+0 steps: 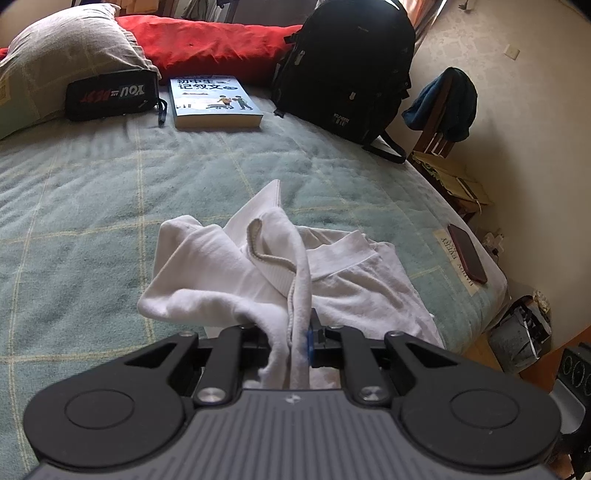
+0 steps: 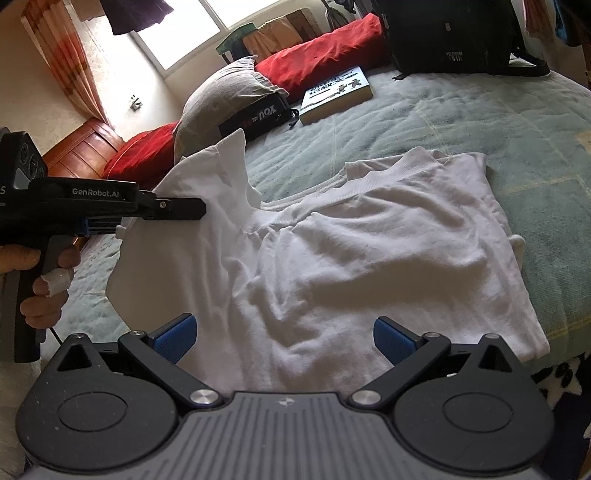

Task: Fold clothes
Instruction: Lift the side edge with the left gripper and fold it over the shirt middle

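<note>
My left gripper pinches the crumpled white cotton T-shirt at frame left, lifting its side; my right gripper hangs spread, lower centre. Next, I judge: carry that side across.

A home bedroom: green checked bedspread, pillows, curtained window (schoolbook, backpack alongside)

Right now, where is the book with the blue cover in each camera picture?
Left wrist view: the book lies top centre-left on the bed, between the black pouch and the backpack.
Right wrist view: the book is top centre.
Shared landmark: the red pillow behind it.
</note>
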A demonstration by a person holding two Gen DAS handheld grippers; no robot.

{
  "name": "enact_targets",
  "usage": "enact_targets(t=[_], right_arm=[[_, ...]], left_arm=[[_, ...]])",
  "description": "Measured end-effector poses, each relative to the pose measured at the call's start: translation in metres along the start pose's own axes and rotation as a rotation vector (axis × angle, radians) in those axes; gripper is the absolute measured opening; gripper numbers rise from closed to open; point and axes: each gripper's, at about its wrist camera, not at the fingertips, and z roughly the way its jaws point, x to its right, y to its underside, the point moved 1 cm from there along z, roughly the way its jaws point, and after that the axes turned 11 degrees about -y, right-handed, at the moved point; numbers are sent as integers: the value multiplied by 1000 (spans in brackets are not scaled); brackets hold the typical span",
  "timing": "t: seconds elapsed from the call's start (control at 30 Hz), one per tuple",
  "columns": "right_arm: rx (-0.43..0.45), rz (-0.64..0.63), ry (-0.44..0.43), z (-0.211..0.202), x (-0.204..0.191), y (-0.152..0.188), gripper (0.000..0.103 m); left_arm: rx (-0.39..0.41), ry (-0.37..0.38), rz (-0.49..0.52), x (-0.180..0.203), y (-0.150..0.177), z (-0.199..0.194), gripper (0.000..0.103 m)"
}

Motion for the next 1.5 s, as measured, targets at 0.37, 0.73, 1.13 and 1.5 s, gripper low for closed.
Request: enact_targets(t=[0.37, 0.73, 1.13, 1.5], right_arm=[[15, 13, -16, -5, 6, -1, 103], [65, 38, -28, -19, 15, -6, 103], [101, 47, -36, -44, 34, -13, 103], [152, 65, -29, -69, 48, -16, 103]], left_arm=[[-9, -5, -4, 7, -4, 3, 12], [-34, 19, -19, 25, -14, 7, 12], [-75, 99, -17, 76, -28, 29, 12], [-138, 121, -18, 116, -31, 69, 13]])
